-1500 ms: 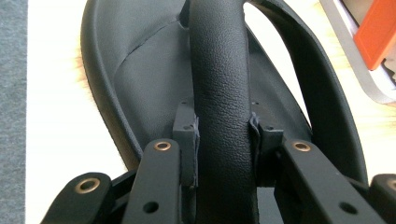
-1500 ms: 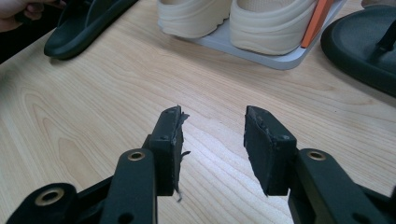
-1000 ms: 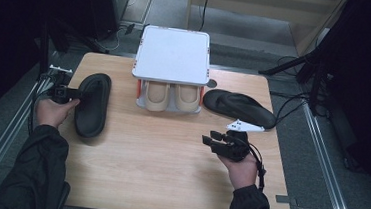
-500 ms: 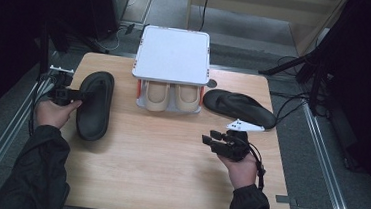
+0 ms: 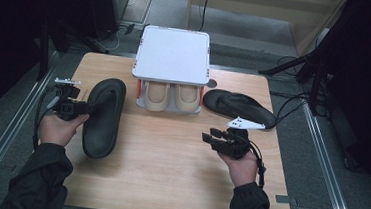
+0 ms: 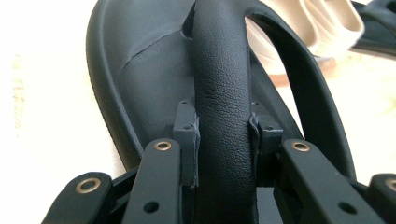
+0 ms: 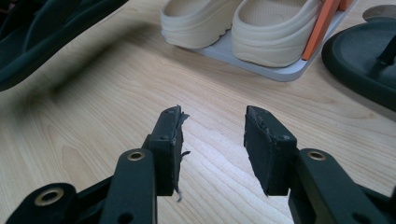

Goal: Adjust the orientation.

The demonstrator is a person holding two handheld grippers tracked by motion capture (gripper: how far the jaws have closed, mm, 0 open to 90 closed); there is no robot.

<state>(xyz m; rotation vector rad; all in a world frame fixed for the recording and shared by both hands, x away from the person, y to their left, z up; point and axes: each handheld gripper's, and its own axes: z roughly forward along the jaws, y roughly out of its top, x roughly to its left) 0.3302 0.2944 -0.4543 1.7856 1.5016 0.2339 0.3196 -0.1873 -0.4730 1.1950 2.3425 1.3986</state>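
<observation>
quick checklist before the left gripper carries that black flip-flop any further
1. Left gripper shut on the strap of the black rubber flip-flop: ok.
2. Right gripper open, holding nothing: ok.
3. Bare wooden table between the hands: ok.
4. Lower shelf of the white shoe rack free: not ok, the beige clogs fill it.
5. Second black flip-flop lies right of the rack: ok.
6. Sole fully off the table: cannot tell.

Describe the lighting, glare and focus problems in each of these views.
High view: soft focus, dark surroundings, table evenly lit. Left gripper view: the table is blown out to white on the left, while the black sandal strap stays sharp in the left gripper. Right gripper view: right gripper crisp, beige clogs slightly soft, a smeared shadow under the dark sandal at upper left.
</observation>
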